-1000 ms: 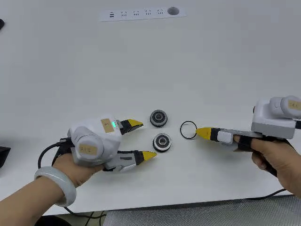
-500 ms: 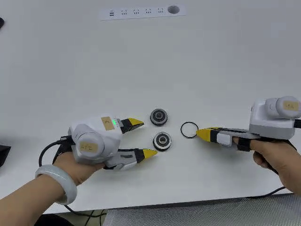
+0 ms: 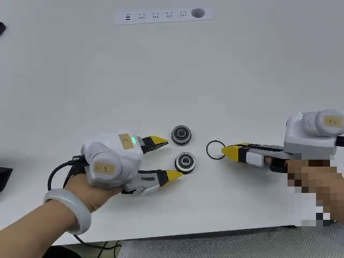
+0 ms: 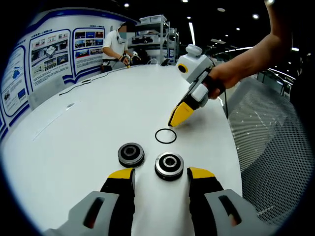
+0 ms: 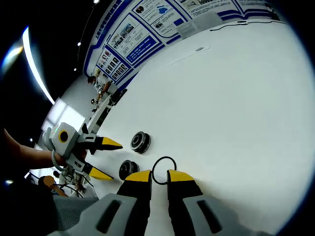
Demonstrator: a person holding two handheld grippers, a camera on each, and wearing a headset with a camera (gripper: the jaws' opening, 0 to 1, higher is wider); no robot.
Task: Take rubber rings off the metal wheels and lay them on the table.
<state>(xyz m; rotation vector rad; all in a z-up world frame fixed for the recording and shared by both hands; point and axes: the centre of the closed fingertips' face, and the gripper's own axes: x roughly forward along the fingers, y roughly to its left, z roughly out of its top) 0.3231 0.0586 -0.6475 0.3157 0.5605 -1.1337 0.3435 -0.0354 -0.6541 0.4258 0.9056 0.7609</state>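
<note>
— What's the left gripper (image 3: 169, 157) doing?

— Its jaws stand wide apart with nothing between them. One metal wheel (image 3: 185, 162) lies flat on the table (image 3: 258, 80) just ahead of the tips. It's in line with the gap and closer to the jaw on the person's side. It looks very near that tip, but I can't tell whether they touch.

— And the second wheel (image 3: 181, 135)?

— Just ahead of the other jaw's tip, a little outside the gap. It's near the first wheel but apart from it. Both wheels have a dark outer band, and from here I can't tell whether that's rubber.

— Where's the rubber ring (image 3: 207, 149)?

— Flat on the table, right at the tips of the right gripper (image 3: 228, 151), on the side of the wheels away from the left gripper. It's a thin black loop with bare table showing through it.

— Is the right gripper holding it?

— No. In the right gripper view its jaws are only a narrow slit apart, and the ring's near edge sits at that slit, which is wider than the ring's wire. Whether a tip brushes the ring, I can't tell.

— How do the two grippers stand to each other?

— Pointing toward one another, with the wheels and ring between them. A pale bracelet (image 3: 67, 207) circles the wrist behind the left gripper. A white power strip (image 3: 161, 15) lies well beyond both, at the table's far side.
</note>
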